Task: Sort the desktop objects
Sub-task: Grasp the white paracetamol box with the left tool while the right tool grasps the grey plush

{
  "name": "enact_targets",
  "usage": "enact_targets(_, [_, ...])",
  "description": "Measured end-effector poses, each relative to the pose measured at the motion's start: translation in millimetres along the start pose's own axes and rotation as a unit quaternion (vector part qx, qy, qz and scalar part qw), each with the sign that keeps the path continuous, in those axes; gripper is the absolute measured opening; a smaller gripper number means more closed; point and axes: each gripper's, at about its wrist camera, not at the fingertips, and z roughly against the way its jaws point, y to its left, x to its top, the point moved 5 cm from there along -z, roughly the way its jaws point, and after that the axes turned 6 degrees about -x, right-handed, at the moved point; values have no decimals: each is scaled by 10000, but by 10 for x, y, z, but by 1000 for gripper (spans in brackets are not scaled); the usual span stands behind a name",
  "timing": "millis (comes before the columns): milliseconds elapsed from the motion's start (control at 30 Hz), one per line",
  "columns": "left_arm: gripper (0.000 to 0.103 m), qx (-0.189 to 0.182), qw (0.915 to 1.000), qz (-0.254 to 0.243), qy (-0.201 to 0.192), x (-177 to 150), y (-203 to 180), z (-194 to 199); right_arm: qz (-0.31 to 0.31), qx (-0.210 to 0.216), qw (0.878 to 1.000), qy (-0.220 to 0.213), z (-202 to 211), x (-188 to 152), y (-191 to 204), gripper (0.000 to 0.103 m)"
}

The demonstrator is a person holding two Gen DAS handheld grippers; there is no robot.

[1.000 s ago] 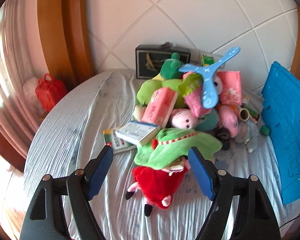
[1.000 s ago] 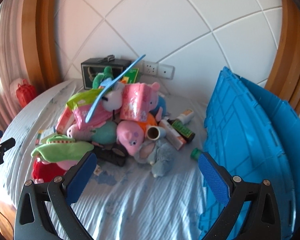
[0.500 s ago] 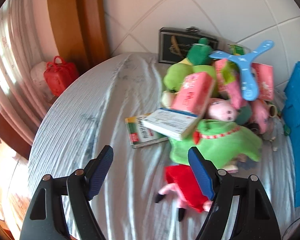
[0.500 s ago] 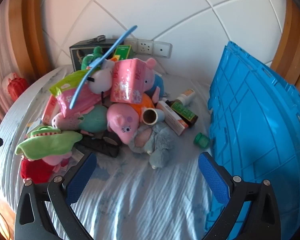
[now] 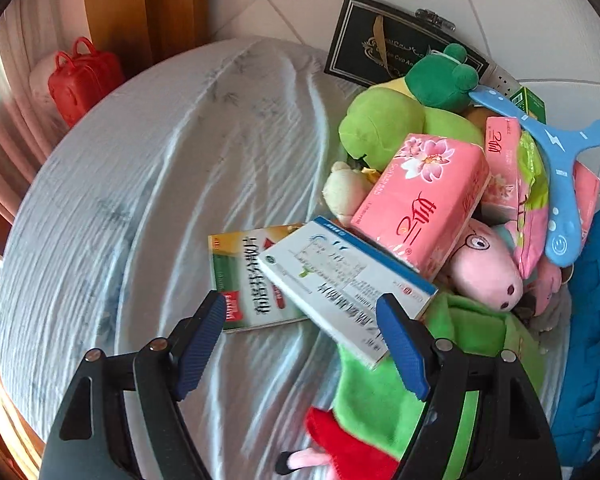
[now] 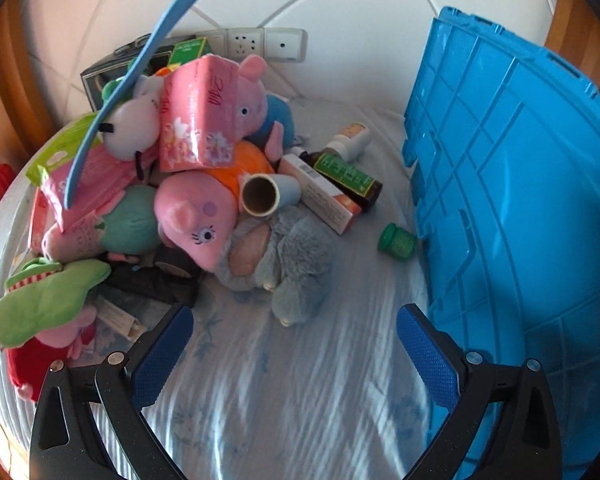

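1. The blue crate point(image 6: 520, 200) stands tipped on its side at the right of the table point(image 6: 300, 400), its ribbed outside facing the right wrist camera; its inside is hidden, so I cannot tell what, if anything, is in it.
2. The pile of toys and boxes lies to the left of the crate, apart from it, on the pale cloth.
3. Nearest the crate is a small green jar point(image 6: 397, 241), just beside its lower wall.
4. A brown bottle with a green label point(image 6: 346, 176) and an orange and white box point(image 6: 320, 196) lie side by side between the pile and the crate.
5. A grey plush point(image 6: 276, 256) slumps at the pile's front edge, with a cardboard tube point(image 6: 260, 195) above it.
6. On the pile's side far from the crate, a white and blue medicine box point(image 5: 340, 280) leans over a green and yellow box point(image 5: 244, 276), under a pink tissue pack point(image 5: 424, 200).
7. The left gripper point(image 5: 300, 344) hangs with jaws apart and empty, over the medicine box.
8. The right gripper point(image 6: 296, 348) is likewise spread wide and empty, above bare cloth near the crate.
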Motion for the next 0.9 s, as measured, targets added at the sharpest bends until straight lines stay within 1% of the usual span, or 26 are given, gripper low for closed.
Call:
enact_targets(33, [77,-72,9999,64,129,37,-60,-92,-13,-9,10000,56,-60,8,-4,103])
enact_targets(100, [77,-97,9990,136,423,102,-170,-299,-36,-8,9999,133,-156,18,-20,103])
enact_targets(200, [77,-163,9969,124,766,128,-293,-541,-71,-7,9997,244,-297,30,-53,103])
enact_targets(233, [77,-81,9962,97,860,120,-308,-609,-79,-4,9995,295,-367,35,-67,103])
enact_targets(333, [77,95,9952,-199,952,88,-345,-755,-89,22,9992,384,-524,63,-81,103])
enact_targets(433, [77,396,9923,-704,935,-44,-328,-725,-90,63,9988,487,-664,97,-64,103])
enact_targets(500, [79,634,9904,-780,948,-173,-196,-694,-93,159,9984,535,-768,119,-42,103])
enact_targets(567, [79,468,9924,-529,1003,-297,-15,-662,-108,198,9979,615,-865,116,-25,103])
enact_targets(633, [79,422,9936,-354,991,-360,117,-620,-124,205,9972,703,-976,114,-20,103])
enact_targets(700, [79,594,9933,-386,914,-397,205,-566,-128,227,9962,832,-1104,105,-11,103])
enact_targets(733, [79,642,9936,-405,839,-402,222,-535,-107,224,9958,882,-1161,106,-4,103])
enact_targets(800, [79,598,9948,-406,716,-397,220,-485,-39,208,9953,941,-1244,119,7,103])
enact_targets(900, [79,524,9961,-264,664,-367,204,-509,86,290,9950,951,-1324,170,44,103])
